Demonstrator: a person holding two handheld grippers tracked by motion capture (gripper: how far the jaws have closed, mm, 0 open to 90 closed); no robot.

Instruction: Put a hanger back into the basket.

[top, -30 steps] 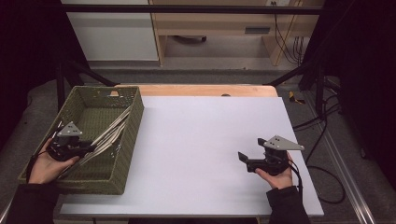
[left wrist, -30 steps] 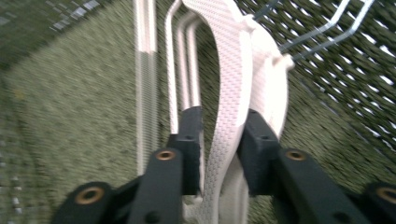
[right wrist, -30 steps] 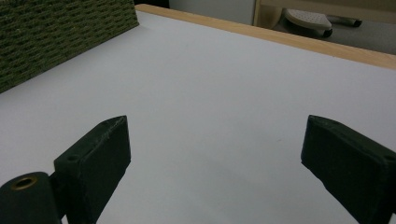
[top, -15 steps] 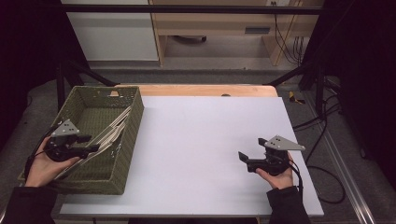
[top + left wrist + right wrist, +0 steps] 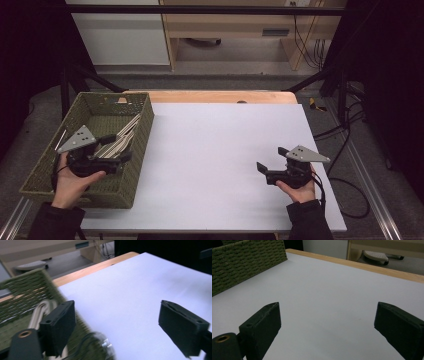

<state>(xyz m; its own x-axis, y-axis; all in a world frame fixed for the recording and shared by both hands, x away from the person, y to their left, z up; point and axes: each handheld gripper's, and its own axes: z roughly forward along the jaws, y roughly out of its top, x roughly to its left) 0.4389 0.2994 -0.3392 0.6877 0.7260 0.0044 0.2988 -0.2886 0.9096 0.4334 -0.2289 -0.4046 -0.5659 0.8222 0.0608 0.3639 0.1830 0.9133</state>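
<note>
White tabletop [image 5: 225, 160] carries a green woven basket [image 5: 135, 165] at its left edge, with pale flat utensils [image 5: 120, 140] lying inside. Apparently just released, they lie beneath the left gripper [image 5: 122, 149], whose jaws have just been opening and hold nothing. Next likely a retreat. The right gripper [image 5: 262, 170] rests wide open, empty.

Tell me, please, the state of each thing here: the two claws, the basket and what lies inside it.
Left claw: open, nothing between its jaws, just been opening, above the basket.
Right claw: open, empty, over the table.
Basket: upright on the table's left side.
Pale sticks: lying loose inside the basket.
</note>
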